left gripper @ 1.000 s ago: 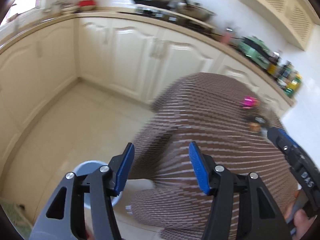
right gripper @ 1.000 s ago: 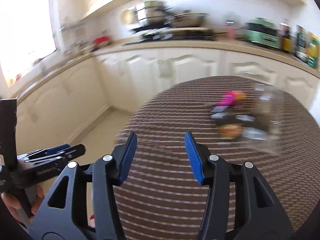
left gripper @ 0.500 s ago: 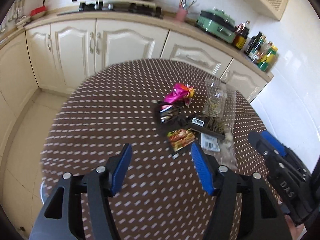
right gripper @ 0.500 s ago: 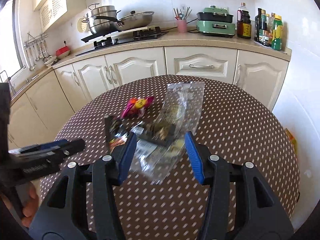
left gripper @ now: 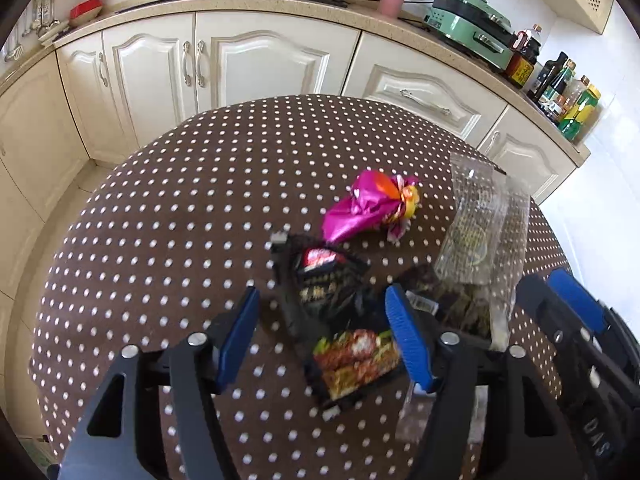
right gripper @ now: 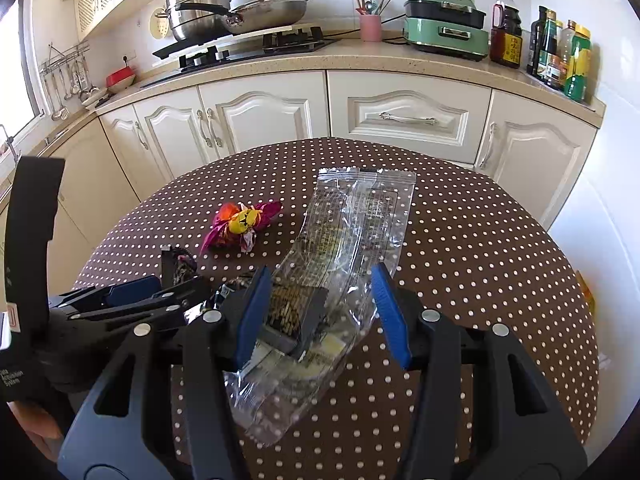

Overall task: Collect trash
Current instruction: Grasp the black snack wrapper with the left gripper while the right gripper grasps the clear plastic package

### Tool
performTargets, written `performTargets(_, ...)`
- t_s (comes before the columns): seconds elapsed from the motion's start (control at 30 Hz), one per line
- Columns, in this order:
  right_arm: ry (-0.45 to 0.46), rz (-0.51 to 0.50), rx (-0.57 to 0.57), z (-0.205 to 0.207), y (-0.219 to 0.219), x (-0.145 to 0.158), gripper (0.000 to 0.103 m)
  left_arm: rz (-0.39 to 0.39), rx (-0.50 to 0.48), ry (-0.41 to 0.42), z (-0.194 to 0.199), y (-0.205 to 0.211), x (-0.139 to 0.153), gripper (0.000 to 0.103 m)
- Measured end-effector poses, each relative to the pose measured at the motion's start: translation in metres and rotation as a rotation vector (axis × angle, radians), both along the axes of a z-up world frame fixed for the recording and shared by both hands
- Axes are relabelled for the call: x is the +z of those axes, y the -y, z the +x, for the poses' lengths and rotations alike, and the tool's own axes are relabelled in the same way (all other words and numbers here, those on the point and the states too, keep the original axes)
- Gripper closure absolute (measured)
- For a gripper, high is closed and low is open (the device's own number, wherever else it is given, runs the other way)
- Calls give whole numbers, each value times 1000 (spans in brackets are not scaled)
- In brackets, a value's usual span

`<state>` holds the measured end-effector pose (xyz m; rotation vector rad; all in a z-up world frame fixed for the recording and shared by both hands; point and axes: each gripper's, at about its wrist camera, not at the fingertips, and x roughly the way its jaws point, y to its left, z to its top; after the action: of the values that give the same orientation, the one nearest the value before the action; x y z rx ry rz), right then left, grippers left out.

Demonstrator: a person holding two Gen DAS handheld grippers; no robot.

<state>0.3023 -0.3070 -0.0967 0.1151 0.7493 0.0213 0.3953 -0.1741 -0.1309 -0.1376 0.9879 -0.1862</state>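
Crinkly foil and clear film make up the litter on the brown polka-dot table [left gripper: 168, 216]. In the left wrist view, the left gripper [left gripper: 324, 340] hangs over the near part of the pile with its blue jaws spread and nothing pressed between them; they have just been opening wider. Between them lie a black snack wrapper [left gripper: 320, 280] and, at about 6 o'clock from it, a red-and-green sachet [left gripper: 356, 356]. A pink foil wrapper [left gripper: 364, 208] sits at 1 o'clock from the black one, slightly apart. The clear plastic bag [left gripper: 480, 224] lies at 3 o'clock.

In the right wrist view, the right gripper [right gripper: 316, 312] hovers with its jaws parted on either side of the clear plastic bag [right gripper: 360, 216], its pads not pressing the film. A dark packet [right gripper: 292, 312] lies with the bag. The pink foil wrapper [right gripper: 244, 222] is at 10 o'clock.

My judgement: each gripper should lower until its pads straddle a raised fold, not flat film, then close. The bag is slippery, so pinching it together with the dark packet should hold better. The two tools are close, so working one at a time avoids a clash.
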Motion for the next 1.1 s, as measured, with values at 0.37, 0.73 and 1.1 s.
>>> performTargets(0.37, -52, -24, 71, 14, -15, -14, 48, 10, 14, 10, -1, -18, 1, 78)
performTargets(0.73, -80, -228, 197, 32, -58, -30, 36, -64, 22, 28, -24, -56, 2, 79)
performTargets(1.1, -43, -253, 175, 7, -78, -25, 80, -106, 15, 50, -43, -84, 9, 79)
